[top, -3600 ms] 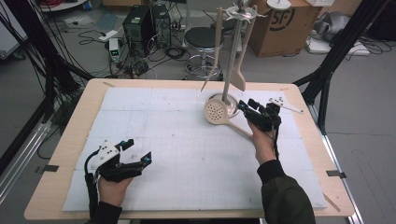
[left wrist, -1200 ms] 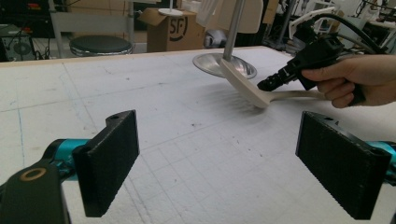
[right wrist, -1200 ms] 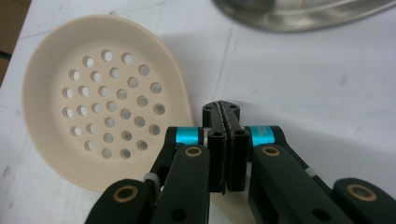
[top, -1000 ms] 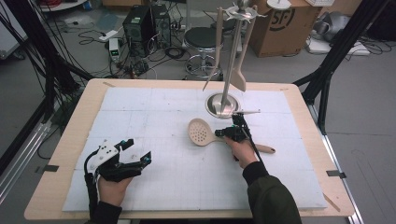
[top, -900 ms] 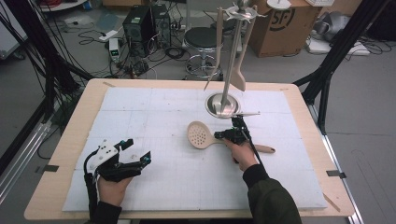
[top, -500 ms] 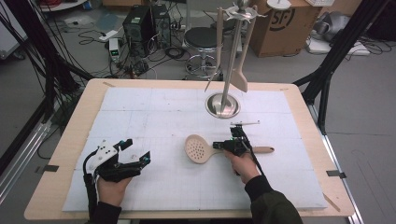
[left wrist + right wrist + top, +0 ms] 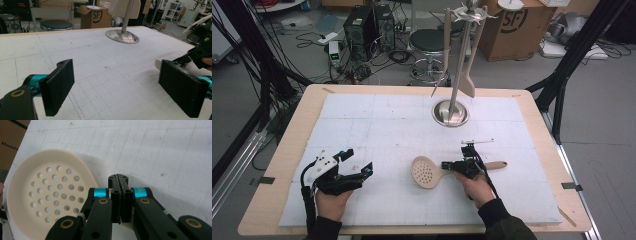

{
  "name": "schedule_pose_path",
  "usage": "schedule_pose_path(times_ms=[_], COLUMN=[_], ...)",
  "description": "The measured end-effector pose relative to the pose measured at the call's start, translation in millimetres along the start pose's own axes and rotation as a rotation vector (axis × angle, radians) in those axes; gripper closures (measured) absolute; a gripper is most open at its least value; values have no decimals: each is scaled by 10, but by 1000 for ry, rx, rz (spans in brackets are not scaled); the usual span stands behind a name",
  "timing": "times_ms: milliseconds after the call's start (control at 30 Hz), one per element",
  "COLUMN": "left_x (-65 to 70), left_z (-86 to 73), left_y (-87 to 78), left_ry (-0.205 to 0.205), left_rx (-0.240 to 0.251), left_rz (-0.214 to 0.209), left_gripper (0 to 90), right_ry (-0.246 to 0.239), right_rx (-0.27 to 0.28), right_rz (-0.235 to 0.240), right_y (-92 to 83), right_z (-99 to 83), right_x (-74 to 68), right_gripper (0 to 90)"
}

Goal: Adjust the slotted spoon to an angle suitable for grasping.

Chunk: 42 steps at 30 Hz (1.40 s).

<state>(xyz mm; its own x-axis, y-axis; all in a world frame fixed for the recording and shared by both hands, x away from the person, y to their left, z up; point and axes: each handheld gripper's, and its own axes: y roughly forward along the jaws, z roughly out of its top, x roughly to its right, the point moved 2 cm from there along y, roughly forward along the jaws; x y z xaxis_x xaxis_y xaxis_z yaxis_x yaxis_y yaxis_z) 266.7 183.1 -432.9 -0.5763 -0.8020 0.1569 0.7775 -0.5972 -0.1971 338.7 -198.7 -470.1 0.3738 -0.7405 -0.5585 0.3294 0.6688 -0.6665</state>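
The slotted spoon is lying flat on the white mat, bowl just ahead of the right gripper, whose jaws are clamping its handle for carrying. The left gripper, jaws spread and holding nothing, is resting well apart beside it. The utensil stand is standing beyond.

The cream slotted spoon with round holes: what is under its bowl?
Under the cream slotted spoon lies the white gridded mat. The right gripper is shut on its handle. Whether the bowl touches the mat or hangs above it cannot be told.
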Motion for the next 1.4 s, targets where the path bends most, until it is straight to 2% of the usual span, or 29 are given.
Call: schedule_pose_path(times_ms=[467, 633, 767, 833, 933, 1133, 1300, 1400], left_x=[1, 5, 1, 2, -1, 8, 20, 22], left_z=[-5, -7, -7, -7, -6, -7, -10, -12], left_y=[-3, -2, -6, -7, -7, -2, 12, 20], left_ry=[2, 3, 3, 1, 2, 5, 8, 11], left_rx=[-5, -4, -4, -3, -3, -6, -10, -13], left_rz=[5, 5, 5, 6, 7, 6, 5, 5], left_gripper=[139, 139, 139, 139, 139, 139, 139, 140], right_ry=[-32, -36, -33, -30, -1, 38, 86, 110], right_rx=[17, 4, 6, 25, 71, 128, 163, 165], right_rz=[18, 25, 51, 84, 114, 103, 80, 39], right_y=[-143, -176, -220, -253, -368, -698, -975, -1078], right_z=[-229, -283, -320, -338, -376, -562, -768, -869], right_x=[-12, -22, -19, -3, 62, 258, 451, 566], right_gripper=[899, 899, 898, 898, 898, 898, 898, 898])
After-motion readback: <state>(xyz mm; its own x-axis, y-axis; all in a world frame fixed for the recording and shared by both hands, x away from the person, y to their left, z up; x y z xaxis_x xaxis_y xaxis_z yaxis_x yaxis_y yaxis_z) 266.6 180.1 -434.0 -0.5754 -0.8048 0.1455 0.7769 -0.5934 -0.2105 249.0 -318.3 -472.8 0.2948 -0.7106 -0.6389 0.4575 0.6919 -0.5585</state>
